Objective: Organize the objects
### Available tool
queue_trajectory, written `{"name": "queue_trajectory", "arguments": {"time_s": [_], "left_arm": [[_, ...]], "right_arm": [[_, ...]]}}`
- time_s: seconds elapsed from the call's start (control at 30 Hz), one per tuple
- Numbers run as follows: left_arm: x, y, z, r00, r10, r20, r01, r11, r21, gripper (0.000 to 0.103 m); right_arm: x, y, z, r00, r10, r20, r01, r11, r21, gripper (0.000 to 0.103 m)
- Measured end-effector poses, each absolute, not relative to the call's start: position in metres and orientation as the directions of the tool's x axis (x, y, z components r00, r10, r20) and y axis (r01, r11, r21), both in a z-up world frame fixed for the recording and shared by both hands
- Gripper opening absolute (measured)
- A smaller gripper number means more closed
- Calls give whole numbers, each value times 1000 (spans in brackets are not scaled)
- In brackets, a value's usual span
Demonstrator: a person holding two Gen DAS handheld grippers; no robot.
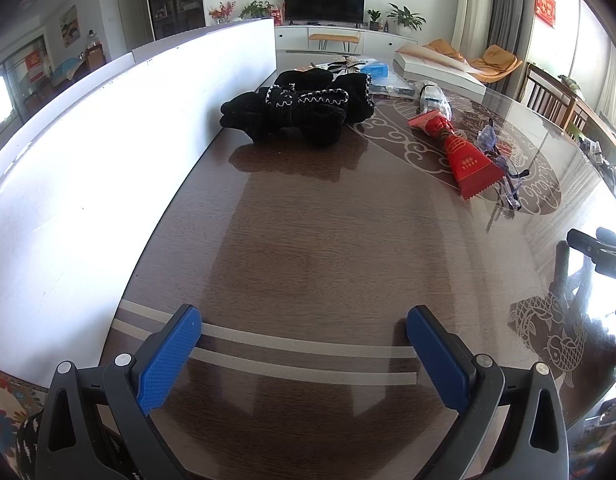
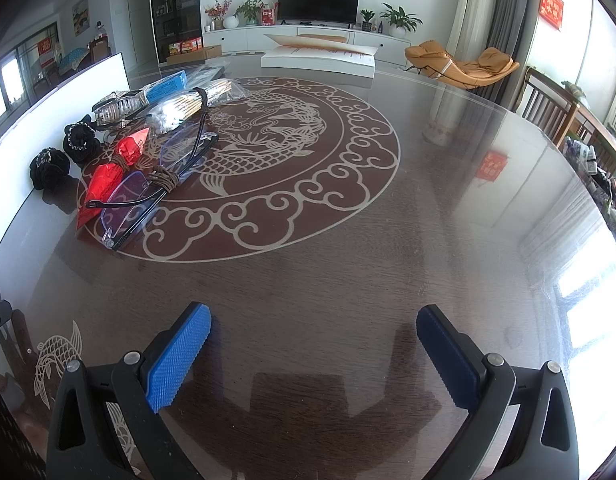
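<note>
Sunlit living room, with a glossy dark table [image 2: 347,272] carrying a loose clutter along its left side beside a white board [image 1: 108,160]. Running left to right in the right wrist view: black scrunchies [image 2: 52,172], a red packet [image 2: 104,184], glasses [image 2: 148,196] lying partly over it, and further back a chopstick bundle [image 2: 196,98] and blue box [image 2: 166,85]. No item is picked yet; a good start, I judge, is taking the nearest loose piece on top, the glasses, by the frame so nothing drags. The left gripper [image 1: 304,344] has its jaws spread wide over bare table, holding nothing. The right gripper [image 2: 313,344] likewise gapes wide and empty, well apart from the clutter.
</note>
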State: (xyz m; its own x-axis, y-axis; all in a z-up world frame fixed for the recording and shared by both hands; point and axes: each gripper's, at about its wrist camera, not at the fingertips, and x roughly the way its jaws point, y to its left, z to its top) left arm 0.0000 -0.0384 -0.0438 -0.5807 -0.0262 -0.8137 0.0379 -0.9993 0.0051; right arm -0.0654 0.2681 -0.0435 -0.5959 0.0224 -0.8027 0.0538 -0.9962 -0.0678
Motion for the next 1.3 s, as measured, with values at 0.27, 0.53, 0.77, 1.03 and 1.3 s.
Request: {"name": "queue_trajectory", "arguments": {"time_s": [0.27, 0.53, 0.77, 1.03, 1.3], "left_arm": [[0, -48, -45, -574, -37, -818, 57, -998, 5, 103], [0, -65, -46, -569, -66, -820, 109, -994, 4, 103], [1, -64, -47, -579, -71, -812, 114, -993, 6, 103], [0, -64, -47, -586, -80, -807, 128, -992, 6, 103], [1, -65, -47, -587, -79, -806, 127, -992, 5, 103]], "right_arm": [[-66, 268, -44, -596, 22, -803, 54, -996, -67, 103], [-65, 270, -44, -592, 13, -806, 53, -997, -55, 103], [-71, 270, -39, -580, -59, -813, 73, -997, 20, 103], [-130, 216, 4, -594, -234, -770, 159, -972, 172, 87], [-175, 168, -31, -495, -119, -861, 174, -984, 36, 41]]}}
